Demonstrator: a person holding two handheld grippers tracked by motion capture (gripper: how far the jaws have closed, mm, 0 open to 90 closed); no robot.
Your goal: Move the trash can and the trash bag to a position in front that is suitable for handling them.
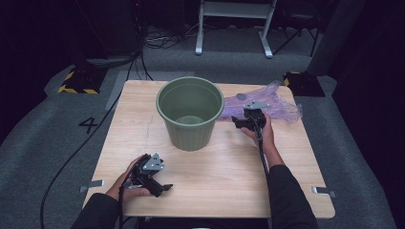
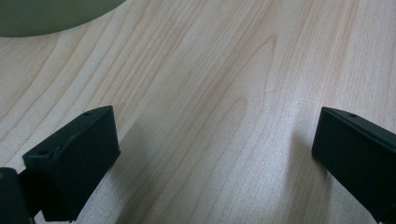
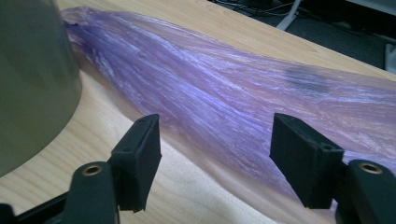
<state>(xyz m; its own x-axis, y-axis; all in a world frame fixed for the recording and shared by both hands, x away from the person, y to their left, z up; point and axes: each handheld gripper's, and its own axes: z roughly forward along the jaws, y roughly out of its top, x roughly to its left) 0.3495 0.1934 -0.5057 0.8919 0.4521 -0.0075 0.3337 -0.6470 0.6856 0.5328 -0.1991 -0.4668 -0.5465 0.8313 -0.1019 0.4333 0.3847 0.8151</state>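
Observation:
A green plastic bucket (image 1: 190, 112) stands upright in the middle of the wooden table (image 1: 215, 181). To its right lies a crumpled purple plastic bag (image 1: 272, 106) on the tabletop. My right gripper (image 1: 246, 121) is open right at the bag's near edge; in the right gripper view the purple bag (image 3: 243, 98) stretches across between and beyond the jaws, with the bucket wall (image 3: 32, 79) at the left. My left gripper (image 1: 162, 188) is open near the table's front left, low over bare wood (image 2: 210, 116), nothing between its jaws.
The table has metal brackets (image 1: 91, 184) at its front corners. Cables (image 1: 86, 143) run over the grey floor at left. A white frame (image 1: 234, 19) and yellow-black striped weights (image 1: 79, 81) stand behind the table.

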